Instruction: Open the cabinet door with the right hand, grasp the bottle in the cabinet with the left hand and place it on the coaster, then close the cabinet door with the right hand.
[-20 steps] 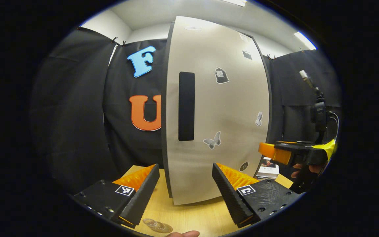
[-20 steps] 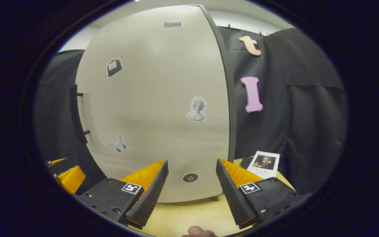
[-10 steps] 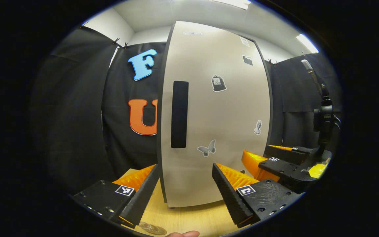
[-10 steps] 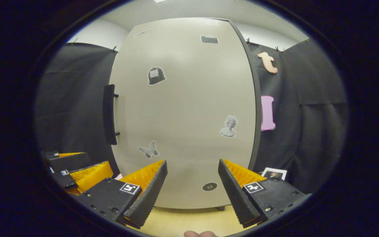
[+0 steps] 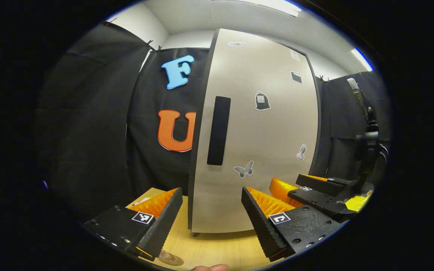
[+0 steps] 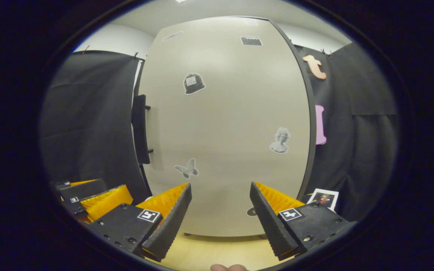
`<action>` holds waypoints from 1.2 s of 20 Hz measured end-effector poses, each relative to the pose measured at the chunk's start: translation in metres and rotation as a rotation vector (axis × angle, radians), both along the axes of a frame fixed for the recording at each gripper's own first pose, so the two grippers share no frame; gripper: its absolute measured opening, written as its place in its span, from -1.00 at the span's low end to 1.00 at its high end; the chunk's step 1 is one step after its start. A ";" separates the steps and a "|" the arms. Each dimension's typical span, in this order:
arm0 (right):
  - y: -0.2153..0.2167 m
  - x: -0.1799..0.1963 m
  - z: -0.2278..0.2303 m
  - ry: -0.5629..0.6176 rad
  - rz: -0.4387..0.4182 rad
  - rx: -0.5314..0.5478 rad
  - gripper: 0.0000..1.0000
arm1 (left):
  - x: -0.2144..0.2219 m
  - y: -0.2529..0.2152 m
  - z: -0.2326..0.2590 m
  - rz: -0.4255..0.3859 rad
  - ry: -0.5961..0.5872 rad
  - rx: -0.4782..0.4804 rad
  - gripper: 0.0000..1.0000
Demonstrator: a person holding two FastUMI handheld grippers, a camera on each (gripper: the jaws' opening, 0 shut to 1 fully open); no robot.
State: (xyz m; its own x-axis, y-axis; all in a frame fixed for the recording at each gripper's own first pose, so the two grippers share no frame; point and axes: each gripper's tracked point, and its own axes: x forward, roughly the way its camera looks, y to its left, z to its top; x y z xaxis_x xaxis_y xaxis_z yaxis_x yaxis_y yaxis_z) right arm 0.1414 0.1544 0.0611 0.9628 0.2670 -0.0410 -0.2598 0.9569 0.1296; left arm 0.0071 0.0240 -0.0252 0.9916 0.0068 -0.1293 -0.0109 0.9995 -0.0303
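Cabinet door (image 6: 224, 124) stands closed at twelve o'clock; left gripper (image 5: 211, 216) and right gripper (image 6: 219, 214) jaws gape wide, empty.

A tall pale-grey cabinet door (image 5: 262, 143) stands shut and upright on the light wooden table (image 5: 217, 248), a long black vertical handle (image 5: 218, 130) near its left edge and small grey stickers, a butterfly among them, scattered across its face. A clear glass coaster (image 5: 171, 258) lies flat on the table in front of it
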 end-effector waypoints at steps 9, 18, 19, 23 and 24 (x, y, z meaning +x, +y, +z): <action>-0.007 -0.012 0.001 -0.015 -0.001 0.047 0.99 | -0.005 0.009 0.021 0.015 -0.056 0.070 0.90; -0.038 -0.026 0.004 -0.054 -0.078 0.027 0.99 | 0.011 0.023 0.013 0.067 -0.050 -0.012 0.91; -0.041 -0.026 0.001 -0.043 -0.088 0.015 0.99 | 0.011 0.021 0.012 0.063 -0.049 -0.018 0.90; -0.055 -0.026 0.005 -0.061 -0.143 -0.043 0.90 | 0.023 0.008 0.005 0.053 -0.030 -0.018 0.91; -0.058 -0.027 0.006 -0.064 -0.151 -0.048 0.90 | 0.026 0.006 0.005 0.058 -0.033 -0.007 0.91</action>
